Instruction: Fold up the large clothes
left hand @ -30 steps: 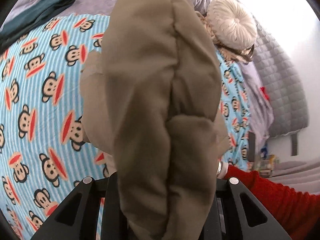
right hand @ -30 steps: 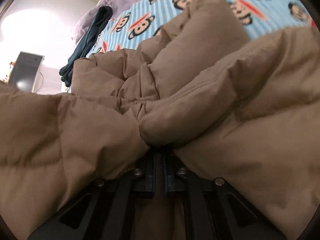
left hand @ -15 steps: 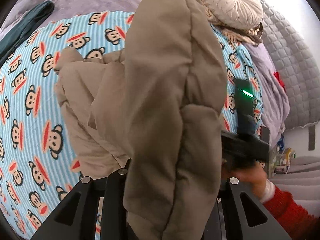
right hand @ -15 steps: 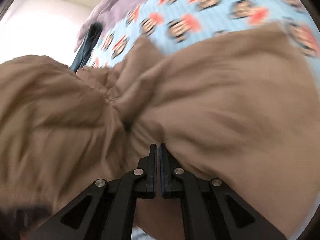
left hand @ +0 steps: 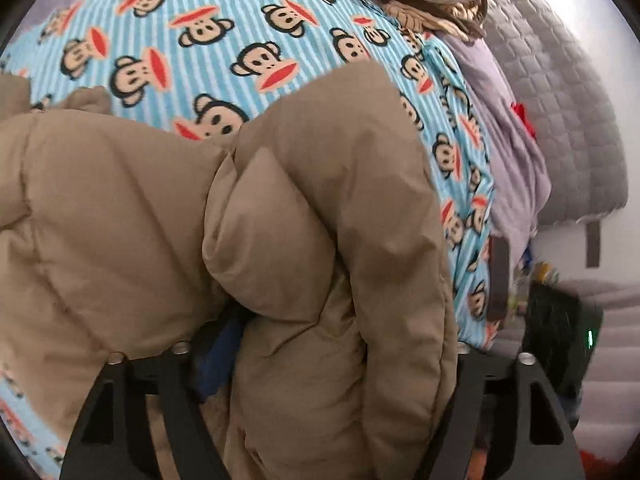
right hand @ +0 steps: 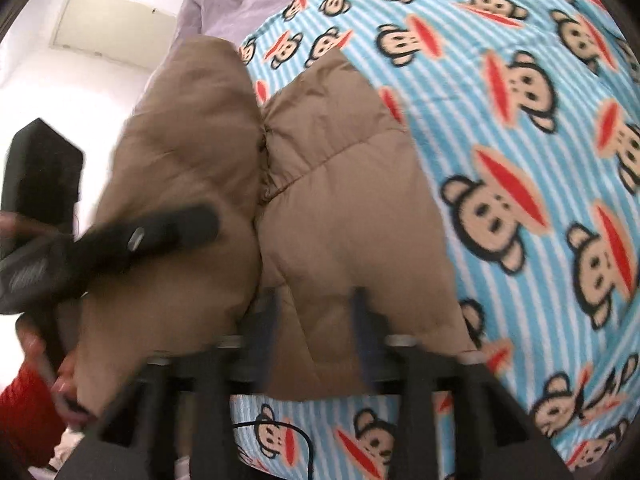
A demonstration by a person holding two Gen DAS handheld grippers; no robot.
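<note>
jacket [left hand: 280, 240] lies bunched on the bed's monkey blanket [left hand: 240, 32], one half laid over the other. both jaws opening w/ padding still between them: left hand-held gripper [left hand: 320, 364] & right hand-held gripper [right hand: 316, 320] look to be letting go so the fold stays put.

Bright daylight, blown-out white corners, fisheye edge warp, right-wrist motion blur.

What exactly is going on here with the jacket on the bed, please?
A person in a red sleeve is folding a tan puffer jacket on a monkey-print blanket. Both the left hand-held gripper and the right hand-held gripper are opening, each with a padded fold of the jacket between its fingers.
</note>
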